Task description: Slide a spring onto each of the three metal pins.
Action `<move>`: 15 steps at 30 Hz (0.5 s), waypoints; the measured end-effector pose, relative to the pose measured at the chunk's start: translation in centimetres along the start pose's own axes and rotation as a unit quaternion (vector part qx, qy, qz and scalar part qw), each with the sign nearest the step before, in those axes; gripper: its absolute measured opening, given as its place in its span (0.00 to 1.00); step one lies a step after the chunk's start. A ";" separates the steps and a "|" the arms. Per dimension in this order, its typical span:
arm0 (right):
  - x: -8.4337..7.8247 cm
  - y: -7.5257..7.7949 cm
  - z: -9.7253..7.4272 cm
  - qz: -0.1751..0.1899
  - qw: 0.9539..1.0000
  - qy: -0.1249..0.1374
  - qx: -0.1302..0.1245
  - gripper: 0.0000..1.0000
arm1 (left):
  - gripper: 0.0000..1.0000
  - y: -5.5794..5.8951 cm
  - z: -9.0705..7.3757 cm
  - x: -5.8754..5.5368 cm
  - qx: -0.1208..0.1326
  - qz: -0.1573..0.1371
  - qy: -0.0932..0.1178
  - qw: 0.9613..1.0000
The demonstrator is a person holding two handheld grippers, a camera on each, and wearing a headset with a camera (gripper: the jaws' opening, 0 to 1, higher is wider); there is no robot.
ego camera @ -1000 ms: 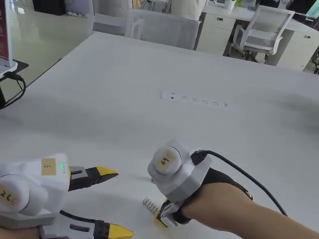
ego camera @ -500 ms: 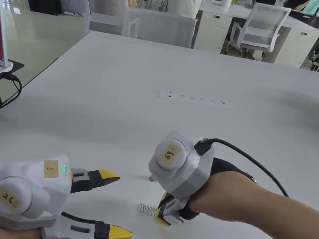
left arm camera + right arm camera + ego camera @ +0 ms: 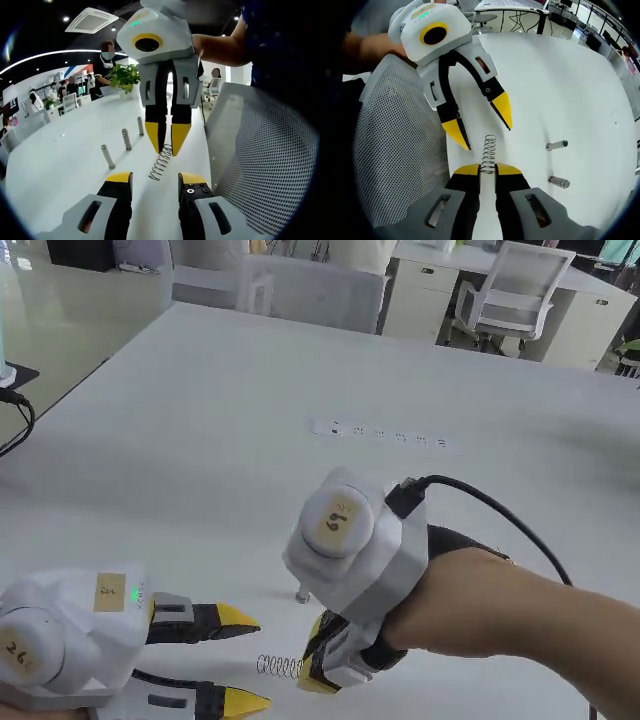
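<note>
My right gripper (image 3: pixel 312 677) is shut on one end of a loose spring (image 3: pixel 277 667), which sticks out leftwards just above the white table (image 3: pixel 200 440). My left gripper (image 3: pixel 246 660) stands open beside it, its yellow tips either side of the spring's free end. In the left gripper view the right gripper (image 3: pixel 168 146) hangs from above with the spring (image 3: pixel 160 163) ahead of my open left gripper (image 3: pixel 156 178). A bare pin (image 3: pixel 107 156) stands upright, with two spring-covered pins (image 3: pixel 126 139) behind it. In the right gripper view the spring (image 3: pixel 489 150) runs out from my right gripper (image 3: pixel 488 170).
A row of sockets (image 3: pixel 385 435) is set in the table's middle. Office chairs (image 3: pixel 505 295) stand at the far edge. A mesh chair back (image 3: pixel 250 150) is close at the near side. One pin (image 3: pixel 301 595) stands just behind the right gripper.
The right gripper has carried the spring a little to the left, toward the left gripper's open jaws. The left gripper has edged right. The head camera has also shifted.
</note>
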State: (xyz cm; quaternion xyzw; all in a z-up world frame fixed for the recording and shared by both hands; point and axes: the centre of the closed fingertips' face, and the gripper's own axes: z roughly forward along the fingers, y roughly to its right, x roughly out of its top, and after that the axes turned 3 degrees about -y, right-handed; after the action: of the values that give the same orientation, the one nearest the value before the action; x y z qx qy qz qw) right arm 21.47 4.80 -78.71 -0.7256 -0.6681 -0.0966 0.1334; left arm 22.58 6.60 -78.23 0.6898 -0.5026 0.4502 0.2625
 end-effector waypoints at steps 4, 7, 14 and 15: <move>-0.1 -0.4 -0.2 -0.012 1.000 -0.009 0.009 0.08 | 0.21 0.6 0.1 0.2 -0.013 0.006 0.002 1.000; -0.1 -0.8 -0.3 -0.020 1.000 -0.015 0.016 0.08 | 0.17 1.2 0.2 0.2 -0.024 0.010 0.002 1.000; 0.1 -1.3 -0.5 -0.029 0.999 -0.021 0.027 0.08 | 0.07 1.7 0.4 0.3 -0.034 0.021 0.000 0.999; 0.1 -1.3 -0.5 -0.030 0.999 -0.022 0.028 0.08 | 0.05 1.7 0.4 0.3 -0.035 0.022 -0.001 0.999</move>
State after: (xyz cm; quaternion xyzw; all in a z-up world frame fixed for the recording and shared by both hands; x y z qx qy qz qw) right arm 20.20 4.81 -78.12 -0.7029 -0.6949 -0.0659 0.1364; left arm 21.18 5.50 -78.32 0.6692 -0.5336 0.4374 0.2758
